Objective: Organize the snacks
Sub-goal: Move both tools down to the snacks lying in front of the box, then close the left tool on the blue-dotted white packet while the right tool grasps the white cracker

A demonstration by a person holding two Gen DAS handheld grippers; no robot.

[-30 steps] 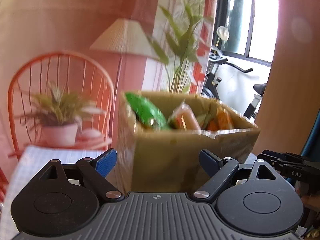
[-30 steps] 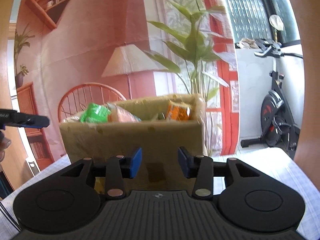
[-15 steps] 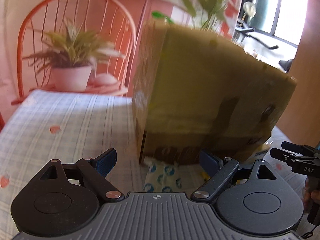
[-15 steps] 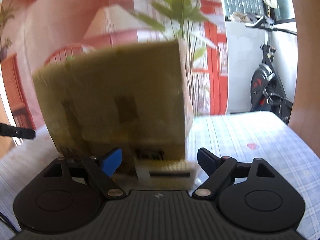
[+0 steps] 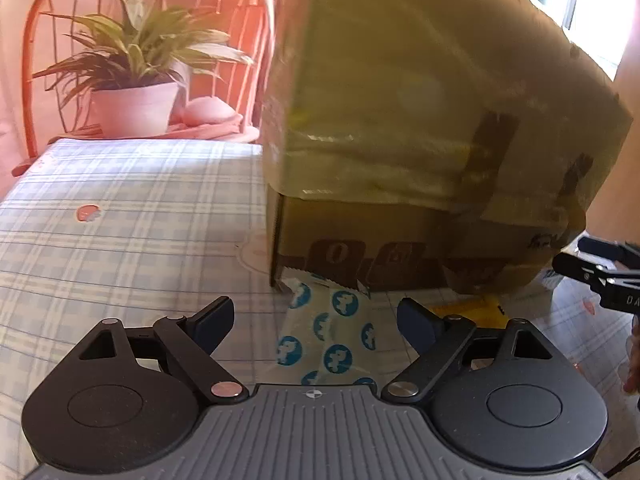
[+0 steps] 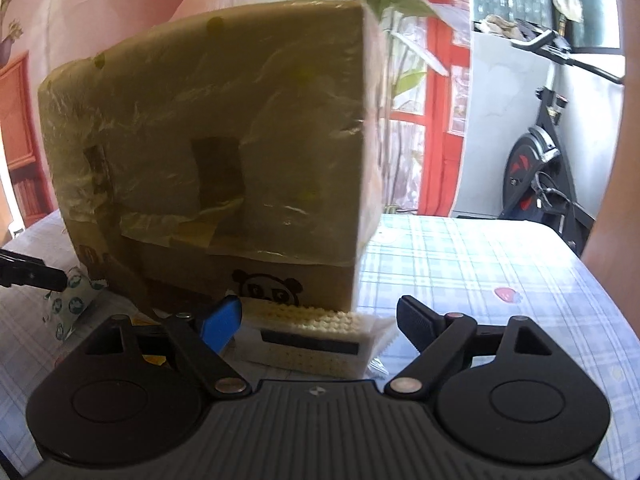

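A tall cardboard box [image 5: 420, 128] wrapped in plastic film stands on the checked tablecloth; it also shows in the right wrist view [image 6: 224, 152]. My left gripper [image 5: 316, 318] is open, low over a white snack packet with blue dots [image 5: 332, 336] lying at the box's foot. A yellow packet [image 5: 476, 314] lies beside it. My right gripper [image 6: 320, 320] is open around a cream wafer packet [image 6: 316, 340] lying against the box. The dotted packet shows at the left in the right wrist view [image 6: 74, 306]. The box's contents are hidden.
A potted plant [image 5: 132, 80] stands on an orange chair behind the table's far edge. The checked tablecloth [image 6: 480, 264] spreads right of the box. An exercise bike [image 6: 552, 168] stands beyond the table. The other gripper's tip shows at the right edge of the left wrist view [image 5: 600, 272].
Both grippers have dropped from the box's rim level down to the table at its foot. The right gripper's jaws have opened wide. The snacks inside the box have gone out of sight.
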